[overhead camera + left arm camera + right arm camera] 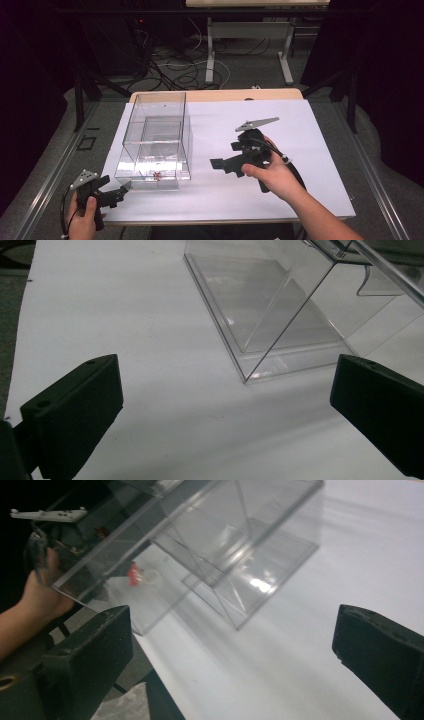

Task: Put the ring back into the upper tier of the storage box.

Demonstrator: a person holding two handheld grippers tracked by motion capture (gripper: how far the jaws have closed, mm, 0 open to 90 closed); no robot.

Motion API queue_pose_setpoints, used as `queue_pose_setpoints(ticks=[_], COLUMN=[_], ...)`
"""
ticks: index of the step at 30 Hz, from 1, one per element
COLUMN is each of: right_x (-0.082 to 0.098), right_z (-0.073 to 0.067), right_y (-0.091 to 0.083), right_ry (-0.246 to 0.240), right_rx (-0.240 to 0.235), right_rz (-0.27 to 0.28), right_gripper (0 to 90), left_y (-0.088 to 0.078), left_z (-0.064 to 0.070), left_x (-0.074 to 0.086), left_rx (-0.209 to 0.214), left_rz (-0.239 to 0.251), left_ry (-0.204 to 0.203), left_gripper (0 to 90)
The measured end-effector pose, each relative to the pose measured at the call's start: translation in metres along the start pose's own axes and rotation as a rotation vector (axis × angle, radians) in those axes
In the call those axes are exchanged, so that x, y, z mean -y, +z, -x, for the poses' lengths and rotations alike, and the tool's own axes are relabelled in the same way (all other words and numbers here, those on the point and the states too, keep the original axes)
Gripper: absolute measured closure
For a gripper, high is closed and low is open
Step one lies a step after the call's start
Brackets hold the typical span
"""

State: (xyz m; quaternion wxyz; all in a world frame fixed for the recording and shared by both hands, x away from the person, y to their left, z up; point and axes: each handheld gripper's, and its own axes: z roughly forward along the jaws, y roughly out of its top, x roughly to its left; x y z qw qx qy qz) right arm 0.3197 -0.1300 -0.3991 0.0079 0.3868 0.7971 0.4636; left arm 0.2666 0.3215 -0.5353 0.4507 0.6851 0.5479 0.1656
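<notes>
A clear plastic box [157, 140] stands on the left half of the white table top [280, 195], with a smaller clear compartment inside it. A small red object [157, 175] lies inside near its front wall, and it also appears as the red object [135, 574] through the box [225, 545]. My left gripper [121, 193] rests by the box's near left corner, open, nothing between its jaws; the box [280, 305] lies ahead of it. My right gripper [217, 164] hovers to the right of the box, pointing at it, open and empty.
The white sheet ends at the table's front edge close to both hands. Behind the table stand another desk's legs [210, 55] and loose cables [170, 70] on the floor. The other hand with its gripper [45, 575] is seen beyond the box.
</notes>
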Motion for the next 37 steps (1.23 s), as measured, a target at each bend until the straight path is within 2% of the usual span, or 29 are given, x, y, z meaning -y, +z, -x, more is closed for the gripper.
queue_pose_setpoints(ticks=[4, 7, 11, 15, 17, 19, 24, 29, 33, 37], right_x=[0.018, 0.035, 0.061, 0.083, 0.093, 0.102, 0.119, 0.135, 0.145, 0.150], right_z=[0.020, 0.035, 0.054, 0.068, 0.076, 0.082, 0.097, 0.110, 0.119, 0.125], right_y=[-0.011, -0.018, -0.023, -0.027, -0.029, -0.030, -0.031, -0.030, -0.031, -0.033], right_ry=[0.005, -0.009, 0.016, 0.029, 0.024, 0.046, 0.097, 0.140, 0.149, 0.168], right_rx=[0.028, 0.085, 0.126, 0.191, 0.240, 0.280, 0.319, 0.357, 0.414, 0.435], right_rz=[0.039, 0.067, 0.080, 0.090, 0.105, 0.124, 0.151, 0.155, 0.159, 0.155], right_gripper=[0.0, 0.0, 0.0, 0.0, 0.0, 0.0, 0.0, 0.0, 0.0, 0.0], left_y=[0.000, 0.000, 0.001, 0.001, 0.001, 0.002, 0.003, 0.003, 0.002, 0.001], left_z=[0.000, 0.000, 0.000, 0.001, 0.001, 0.001, 0.001, 0.001, 0.002, 0.001], left_x=[0.000, 0.000, 0.000, 0.000, 0.000, 0.000, 0.000, 0.000, 0.000, 0.001], left_rx=[-0.001, -0.003, -0.003, -0.001, 0.001, 0.002, -0.001, 0.001, 0.002, 0.003], left_rz=[0.001, -0.001, -0.003, -0.010, -0.006, -0.006, -0.008, -0.009, -0.009, -0.007], left_ry=[-0.001, 0.000, -0.002, 0.001, 0.000, -0.001, 0.000, -0.003, 0.001, 0.000], left_gripper=[1.0, 1.0, 0.9, 1.0, 0.9, 1.0, 0.9, 1.0, 1.0, 0.9])
